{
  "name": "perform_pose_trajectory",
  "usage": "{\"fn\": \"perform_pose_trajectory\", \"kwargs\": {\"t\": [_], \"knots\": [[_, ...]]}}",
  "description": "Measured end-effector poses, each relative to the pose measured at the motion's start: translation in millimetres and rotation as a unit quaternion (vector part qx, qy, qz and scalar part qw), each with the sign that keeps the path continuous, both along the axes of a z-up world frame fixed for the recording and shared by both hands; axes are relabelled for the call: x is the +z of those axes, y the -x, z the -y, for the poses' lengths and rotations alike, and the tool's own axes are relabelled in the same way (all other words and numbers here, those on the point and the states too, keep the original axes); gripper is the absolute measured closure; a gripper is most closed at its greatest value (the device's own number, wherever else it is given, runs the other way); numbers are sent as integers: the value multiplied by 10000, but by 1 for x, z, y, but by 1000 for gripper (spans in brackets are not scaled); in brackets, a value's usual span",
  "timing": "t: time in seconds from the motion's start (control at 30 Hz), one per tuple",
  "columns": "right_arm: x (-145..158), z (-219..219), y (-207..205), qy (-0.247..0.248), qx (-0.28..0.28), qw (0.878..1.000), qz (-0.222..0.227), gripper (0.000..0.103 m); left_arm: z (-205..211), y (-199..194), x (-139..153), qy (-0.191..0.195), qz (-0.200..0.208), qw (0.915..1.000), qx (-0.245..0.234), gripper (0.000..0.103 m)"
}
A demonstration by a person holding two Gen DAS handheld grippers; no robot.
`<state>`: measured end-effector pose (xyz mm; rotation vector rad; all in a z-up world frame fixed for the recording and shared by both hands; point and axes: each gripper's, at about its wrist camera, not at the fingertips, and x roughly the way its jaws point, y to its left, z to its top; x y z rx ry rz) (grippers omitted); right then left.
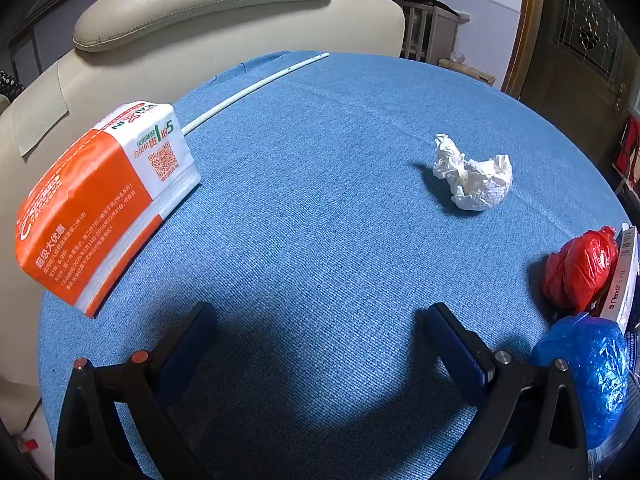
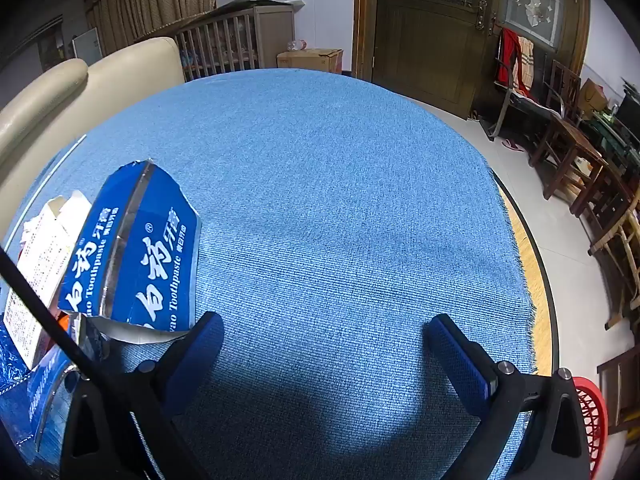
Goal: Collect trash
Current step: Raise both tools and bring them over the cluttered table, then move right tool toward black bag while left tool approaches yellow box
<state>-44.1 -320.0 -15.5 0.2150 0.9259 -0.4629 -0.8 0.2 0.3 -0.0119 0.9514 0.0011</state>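
In the left wrist view a crumpled white tissue (image 1: pixel 474 174) lies on the blue tablecloth (image 1: pixel 320 200), ahead and right of my left gripper (image 1: pixel 320 320), which is open and empty. A red plastic bag (image 1: pixel 580 268) and a blue plastic bag (image 1: pixel 592 376) lie at the right edge, beside a white medicine box (image 1: pixel 624 276). In the right wrist view my right gripper (image 2: pixel 324 332) is open and empty. A torn blue toothpaste box (image 2: pixel 136 252) lies just left of its left finger, with a white leaflet box (image 2: pixel 40 268) beyond.
An orange and white tissue pack (image 1: pixel 100 204) and a thin white stick (image 1: pixel 256 88) lie at the table's left side, by a beige sofa (image 1: pixel 200 12). A red basket (image 2: pixel 592 416) stands on the floor at right, below the table edge. Wooden chairs (image 2: pixel 580 160) stand farther right.
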Motion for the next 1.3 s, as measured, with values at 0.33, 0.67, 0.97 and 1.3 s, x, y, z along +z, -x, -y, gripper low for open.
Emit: {"fn": "perform_pose_trajectory", "kwargs": {"t": [0.33, 0.67, 0.97, 1.3], "knots": [[0, 0, -2, 0, -53, 10000, 1, 0, -13, 66, 42, 199, 293, 9992, -208, 0], [62, 2, 60, 96, -80, 9973, 719, 0, 0, 148, 80, 218, 360, 9976, -550, 0], [110, -73, 162, -288, 683, 9905, 1155, 0, 21, 215, 108, 159, 650, 9946, -790, 0], [101, -111, 212, -562, 739, 9881, 1227, 0, 24, 251, 127, 73, 927, 9912, -947, 0]]}}
